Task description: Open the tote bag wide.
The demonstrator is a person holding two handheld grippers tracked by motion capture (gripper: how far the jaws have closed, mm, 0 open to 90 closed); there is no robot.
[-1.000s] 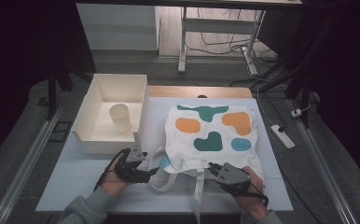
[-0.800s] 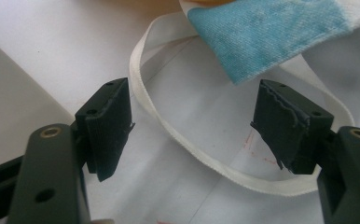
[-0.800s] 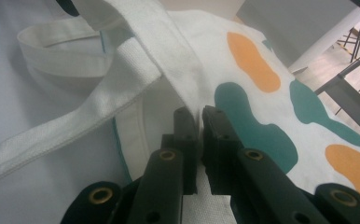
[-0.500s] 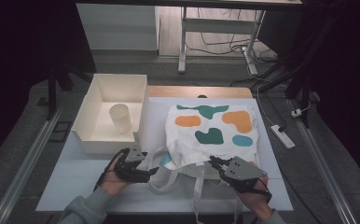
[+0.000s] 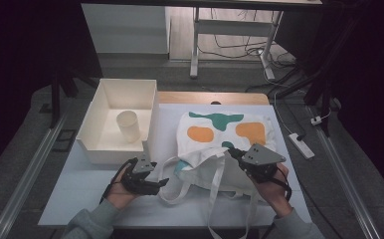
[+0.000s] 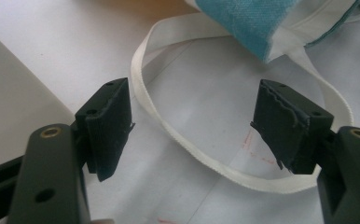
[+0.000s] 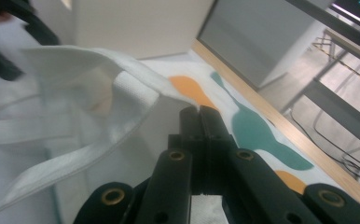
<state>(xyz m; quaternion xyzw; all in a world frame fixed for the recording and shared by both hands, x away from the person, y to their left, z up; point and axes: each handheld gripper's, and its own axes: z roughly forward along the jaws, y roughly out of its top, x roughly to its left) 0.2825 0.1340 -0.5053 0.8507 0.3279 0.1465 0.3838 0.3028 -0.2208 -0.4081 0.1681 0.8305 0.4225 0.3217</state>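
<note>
One cloth bag on the table (two handles), rim pinched in the clenched right gripper, left gripper released beside one handle, one cup in one box.

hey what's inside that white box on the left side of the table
One pale cup stands upright inside the white box, near its middle. The rest of the visible box floor is bare. The near wall hides the strip of floor just behind it.

The bag is matt woven cloth with flat webbing straps, the tabletop smooth and white, the box matt plastic-looking.
</note>
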